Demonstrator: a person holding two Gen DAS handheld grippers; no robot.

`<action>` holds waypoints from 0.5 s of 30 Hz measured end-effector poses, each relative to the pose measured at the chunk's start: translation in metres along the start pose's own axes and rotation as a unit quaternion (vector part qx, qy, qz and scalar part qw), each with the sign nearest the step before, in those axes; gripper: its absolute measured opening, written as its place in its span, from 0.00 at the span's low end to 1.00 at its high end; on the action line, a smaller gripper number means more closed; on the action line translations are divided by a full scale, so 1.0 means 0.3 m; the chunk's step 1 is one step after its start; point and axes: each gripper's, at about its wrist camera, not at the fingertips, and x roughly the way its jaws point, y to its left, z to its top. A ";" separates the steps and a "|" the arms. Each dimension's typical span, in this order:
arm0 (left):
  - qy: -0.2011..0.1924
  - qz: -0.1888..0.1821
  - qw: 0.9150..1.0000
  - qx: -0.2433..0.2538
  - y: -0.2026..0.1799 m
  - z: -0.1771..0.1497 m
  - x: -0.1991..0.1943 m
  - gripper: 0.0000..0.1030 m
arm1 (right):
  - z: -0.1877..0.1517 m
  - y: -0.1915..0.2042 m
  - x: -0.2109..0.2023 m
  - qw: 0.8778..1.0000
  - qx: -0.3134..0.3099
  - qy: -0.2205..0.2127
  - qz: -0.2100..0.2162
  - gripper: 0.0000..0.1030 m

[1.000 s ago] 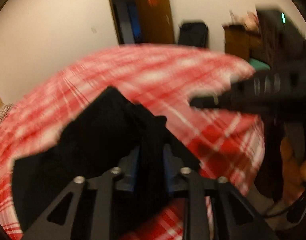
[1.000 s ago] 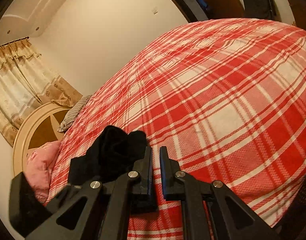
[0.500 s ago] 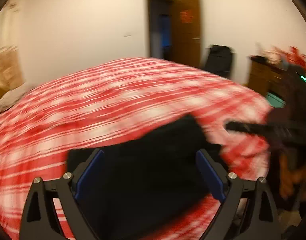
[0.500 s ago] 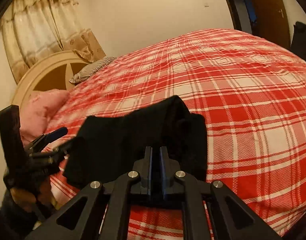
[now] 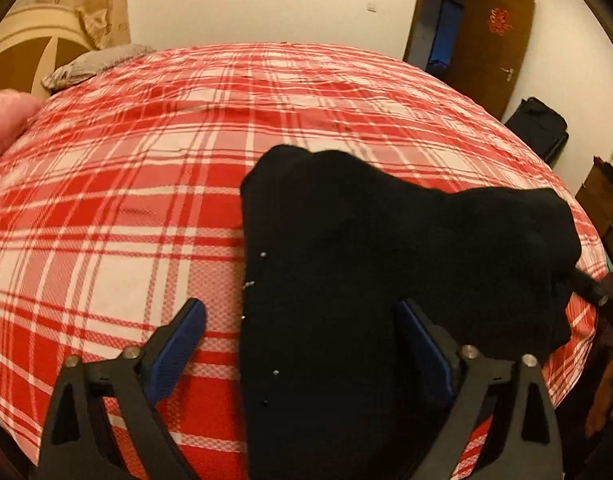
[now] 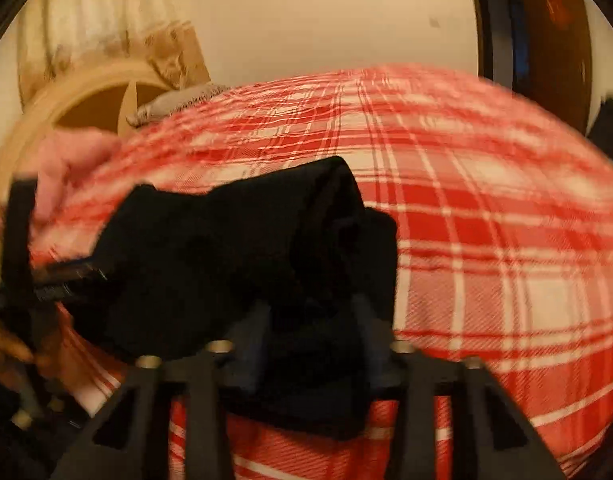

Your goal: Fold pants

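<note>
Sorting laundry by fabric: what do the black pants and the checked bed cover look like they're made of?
Black pants: soft, matte, fairly thick cloth, perhaps knit or fleece; it slumps in rounded folds with no sheen, and pale lint specks cling to it. Checked bed cover: thin woven cloth, probably cotton, matte; a fine weave shows in the red squares, and it lies with shallow creases.

Pants point(image 5: 386, 260): matt black knit cloth. Bedspread point(image 5: 126, 200): woven red-white plaid cloth.

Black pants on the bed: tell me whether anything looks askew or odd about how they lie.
The black pants lie bunched on the red plaid bedspread, not flat: the far end humps up in uneven lumps, and a rolled fold stands up near the right gripper. No neat rectangle yet. Nothing looks torn or spilled.
</note>
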 end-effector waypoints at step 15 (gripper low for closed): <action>0.034 -0.013 0.999 -0.023 0.039 0.012 0.014 1.00 | -0.049 -0.137 -0.063 0.996 0.077 0.051 -0.015 0.06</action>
